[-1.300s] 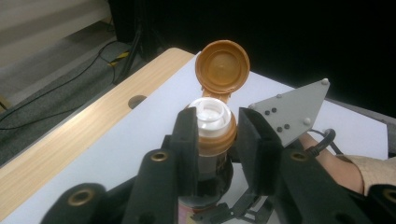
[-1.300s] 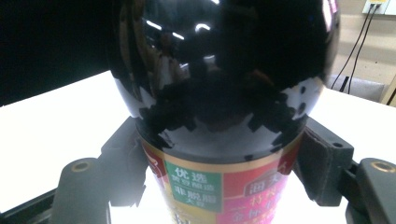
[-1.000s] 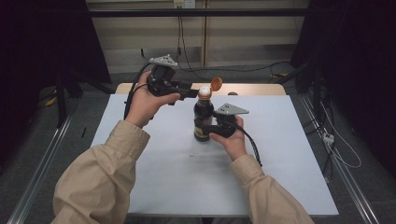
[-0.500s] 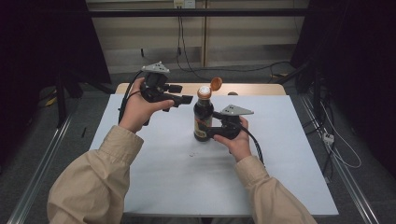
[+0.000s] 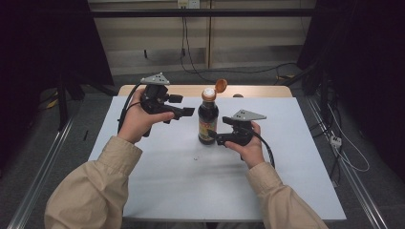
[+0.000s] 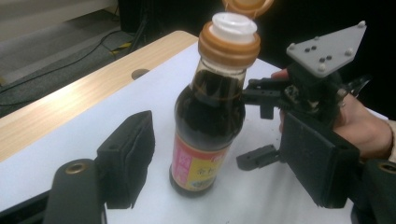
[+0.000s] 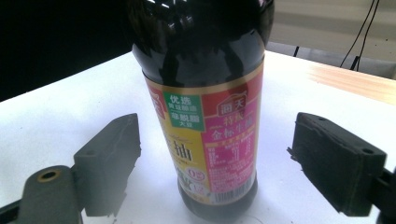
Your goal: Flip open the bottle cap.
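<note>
Where the high view looks down, my white table (image 5: 157, 186) stands on a grey floor, with a bare wooden strip along its far edge, dark curtains at both sides and cables trailing across the floor behind. Near the middle of the far half stands a dark sauce bottle (image 5: 208, 117), upright, its orange flip cap (image 5: 220, 86) hinged open. I hold my left gripper (image 5: 184, 112) raised off the top just left of the bottle's neck, and my right gripper (image 5: 213, 137) low at the bottle's base from the right. All of the near half is bare white, with wide room toward both near corners.

From the left gripper view, my 2 jaws stand spread apart, touching nothing; the bottle (image 6: 210, 121) rises beyond them, and the right gripper (image 6: 261, 126) sits past it, with my hand (image 6: 364, 128) behind. Wood (image 6: 60, 102) runs along the far edge.

From the right gripper view, my 2 jaws stand wide on either side of the bottle's label (image 7: 210, 140), both pads clear of the glass. Bare white table (image 7: 56, 116) spreads around the base.
</note>
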The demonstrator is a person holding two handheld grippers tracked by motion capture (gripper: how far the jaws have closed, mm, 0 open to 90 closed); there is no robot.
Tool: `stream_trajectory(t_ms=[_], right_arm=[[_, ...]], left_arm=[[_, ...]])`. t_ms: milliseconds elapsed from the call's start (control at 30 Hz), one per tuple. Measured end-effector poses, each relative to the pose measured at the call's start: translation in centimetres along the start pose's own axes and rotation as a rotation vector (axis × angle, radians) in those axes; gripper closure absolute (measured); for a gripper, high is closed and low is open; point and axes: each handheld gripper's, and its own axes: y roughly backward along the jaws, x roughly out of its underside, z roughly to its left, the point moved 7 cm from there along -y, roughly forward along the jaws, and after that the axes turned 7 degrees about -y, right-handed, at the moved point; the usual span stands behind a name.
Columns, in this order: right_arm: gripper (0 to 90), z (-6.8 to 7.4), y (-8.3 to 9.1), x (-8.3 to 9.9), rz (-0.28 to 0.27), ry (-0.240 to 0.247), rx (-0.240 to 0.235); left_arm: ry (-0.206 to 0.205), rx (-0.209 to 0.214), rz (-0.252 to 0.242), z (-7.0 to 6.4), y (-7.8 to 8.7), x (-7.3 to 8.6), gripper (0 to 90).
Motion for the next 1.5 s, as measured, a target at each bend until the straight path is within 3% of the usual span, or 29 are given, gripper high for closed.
stream_trajectory(t_ms=[1500], right_arm=[[14.3, 0.4, 4.6, 3.0, 0.033, 0.016, -0.057]], left_arm=[[0.004, -0.001, 0.042, -1.3, 0.2, 8.4, 19.3]])
